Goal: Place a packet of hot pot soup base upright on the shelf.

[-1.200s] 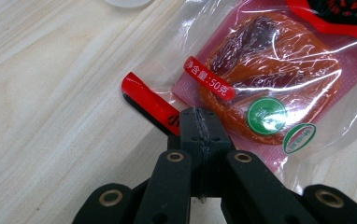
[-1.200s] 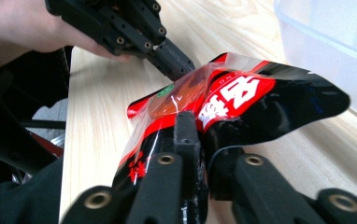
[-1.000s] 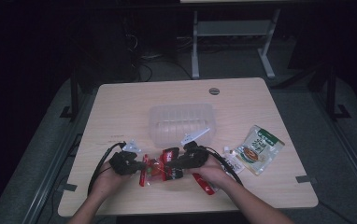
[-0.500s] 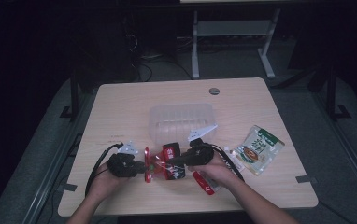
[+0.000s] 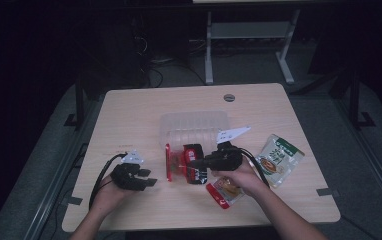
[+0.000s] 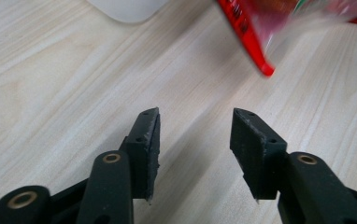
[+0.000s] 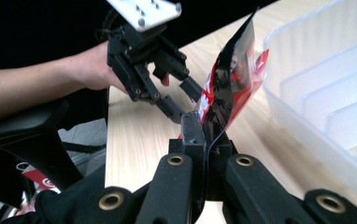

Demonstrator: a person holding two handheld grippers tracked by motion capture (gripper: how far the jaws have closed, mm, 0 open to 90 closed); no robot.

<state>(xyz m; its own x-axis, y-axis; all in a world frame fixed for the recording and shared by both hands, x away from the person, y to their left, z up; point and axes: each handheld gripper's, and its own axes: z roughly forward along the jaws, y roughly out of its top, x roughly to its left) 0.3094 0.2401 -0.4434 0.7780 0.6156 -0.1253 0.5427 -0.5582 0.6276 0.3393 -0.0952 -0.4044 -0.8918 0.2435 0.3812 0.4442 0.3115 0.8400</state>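
Right hand-held gripper clamped on the edge of the red-and-black snack packet, holding it upright just above the desk, beside the clear plastic tray. Left hand-held gripper has just been opening; nothing between its jaws, packet near but apart.

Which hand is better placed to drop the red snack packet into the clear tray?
Right. The right gripper is shut on the red snack packet beside the clear tray; the left gripper has just been opening, nothing between its jaws.
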